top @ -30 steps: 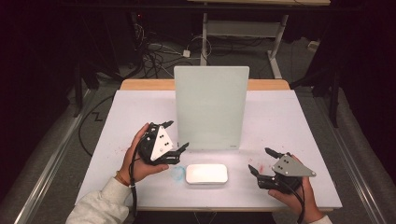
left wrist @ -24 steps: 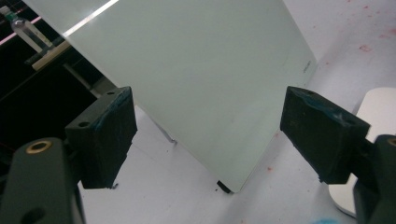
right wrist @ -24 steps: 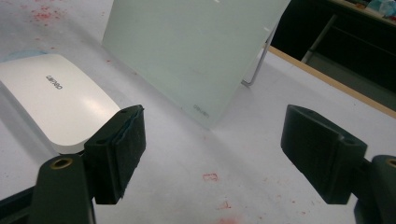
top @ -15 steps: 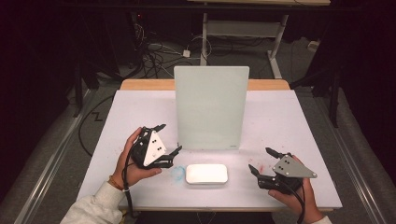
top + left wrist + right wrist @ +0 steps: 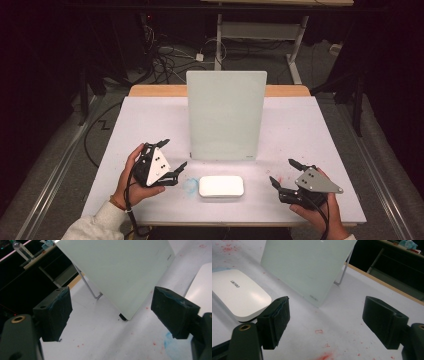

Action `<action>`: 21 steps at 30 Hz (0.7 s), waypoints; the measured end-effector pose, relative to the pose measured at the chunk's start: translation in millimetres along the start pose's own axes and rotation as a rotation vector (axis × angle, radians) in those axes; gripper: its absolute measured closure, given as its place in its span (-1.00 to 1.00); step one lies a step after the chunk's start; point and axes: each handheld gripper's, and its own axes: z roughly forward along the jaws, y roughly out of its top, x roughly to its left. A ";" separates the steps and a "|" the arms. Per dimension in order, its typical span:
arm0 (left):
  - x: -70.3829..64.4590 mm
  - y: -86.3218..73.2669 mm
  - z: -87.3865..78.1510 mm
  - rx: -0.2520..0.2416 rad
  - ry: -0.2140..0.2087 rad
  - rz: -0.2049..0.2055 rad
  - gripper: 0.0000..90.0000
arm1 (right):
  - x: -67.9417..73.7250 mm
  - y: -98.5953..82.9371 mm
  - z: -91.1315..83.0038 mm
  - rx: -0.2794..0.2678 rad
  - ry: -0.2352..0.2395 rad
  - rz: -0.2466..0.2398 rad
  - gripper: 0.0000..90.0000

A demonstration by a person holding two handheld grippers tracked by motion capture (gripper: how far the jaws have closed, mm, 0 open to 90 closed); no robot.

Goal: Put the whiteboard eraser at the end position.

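A pale green glass board [image 5: 226,115] stands upright on a wire stand in the middle of the white table [image 5: 150,120]. In front of it lies a flat white rounded box [image 5: 221,186]. My left gripper [image 5: 172,156] is held open to the left of the box, with nothing between its jaws. My right gripper [image 5: 284,172] rests open near the front right edge. The left gripper view looks at the board's lower corner [image 5: 125,315]. In the right gripper view the white box [image 5: 239,293] sits at the left and the board [image 5: 309,267] stands behind it.
A blue smear [image 5: 190,186] marks the table left of the box, and red specks [image 5: 324,356] dot the surface near the right gripper. Cables and a desk frame [image 5: 220,35] lie on the dark floor beyond the far edge.
My left gripper has drawn back slightly to the left and toward the front edge. The right gripper has barely moved.
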 end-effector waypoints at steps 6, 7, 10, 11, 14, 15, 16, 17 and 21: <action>-1.8 -13.1 -2.5 0.032 0.004 -0.014 -0.63 | -1.0 -0.6 -1.5 0.001 -0.012 0.005 -0.50; -2.1 -15.4 -3.1 0.036 0.005 -0.019 -0.63 | -1.2 -0.7 -1.5 0.002 -0.015 0.004 -0.50; -1.8 -23.7 -6.1 0.047 0.005 -0.042 -0.63 | -1.8 -0.9 -1.4 0.001 -0.018 0.008 -0.50; -1.8 -25.7 -7.0 0.050 0.004 -0.046 -0.63 | -2.0 -0.9 -1.5 0.000 -0.020 0.008 -0.50; -1.5 -35.1 -10.5 0.053 0.011 -0.068 -0.63 | -2.9 -1.3 -1.2 0.000 -0.025 0.009 -0.50; -1.6 -38.1 -10.9 0.055 0.012 -0.073 -0.63 | -3.4 -1.5 -1.1 0.000 -0.026 0.011 -0.50; -1.6 -40.2 -11.1 0.059 0.013 -0.074 -0.63 | -3.7 -1.7 -1.2 0.002 -0.028 0.015 -0.50; -1.5 -43.8 -11.6 0.067 0.006 -0.081 -0.63 | -3.9 -1.8 -1.1 0.002 -0.029 0.015 -0.50; -1.0 -55.0 -13.2 0.094 -0.007 -0.097 -0.63 | -4.5 -2.9 -0.6 0.005 -0.032 0.017 -0.50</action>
